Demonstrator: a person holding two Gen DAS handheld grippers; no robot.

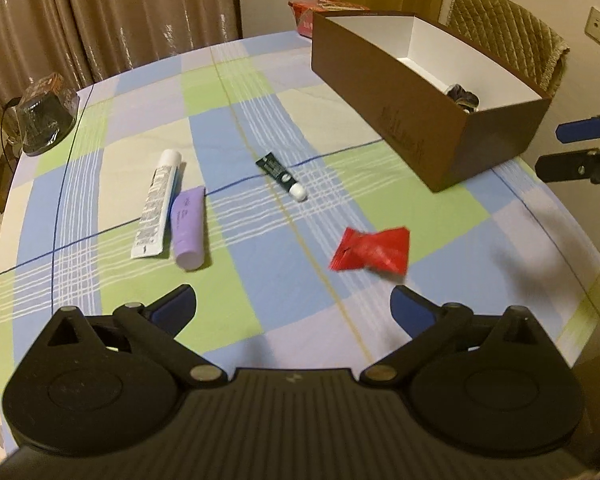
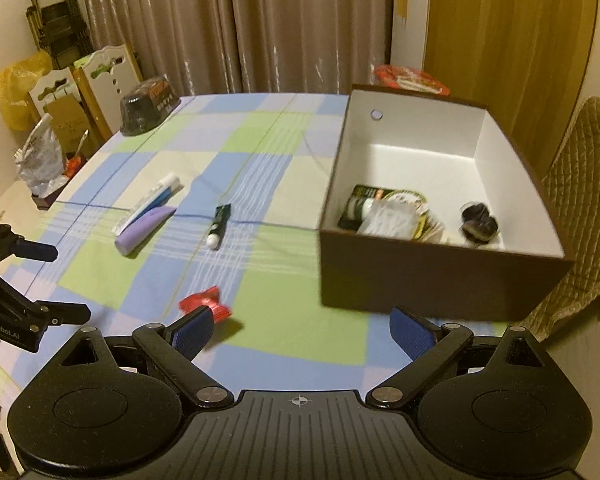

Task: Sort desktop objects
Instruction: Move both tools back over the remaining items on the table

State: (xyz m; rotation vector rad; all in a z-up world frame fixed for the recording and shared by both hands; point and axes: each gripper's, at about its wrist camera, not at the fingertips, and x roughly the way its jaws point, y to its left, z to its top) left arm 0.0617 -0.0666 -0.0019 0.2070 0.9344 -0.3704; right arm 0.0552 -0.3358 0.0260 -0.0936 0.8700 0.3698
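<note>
A red packet lies on the checked tablecloth, just ahead of my open left gripper. Farther off lie a white tube, a purple tube touching it, and a small dark green tube. The brown box with a white inside holds several items, among them a dark round thing. My right gripper hangs open and empty in front of the box, also showing at the right edge as the right gripper.
A dark plastic-wrapped bowl sits at the table's far left edge. A red package lies behind the box. A padded chair stands right of the table. Curtains hang behind.
</note>
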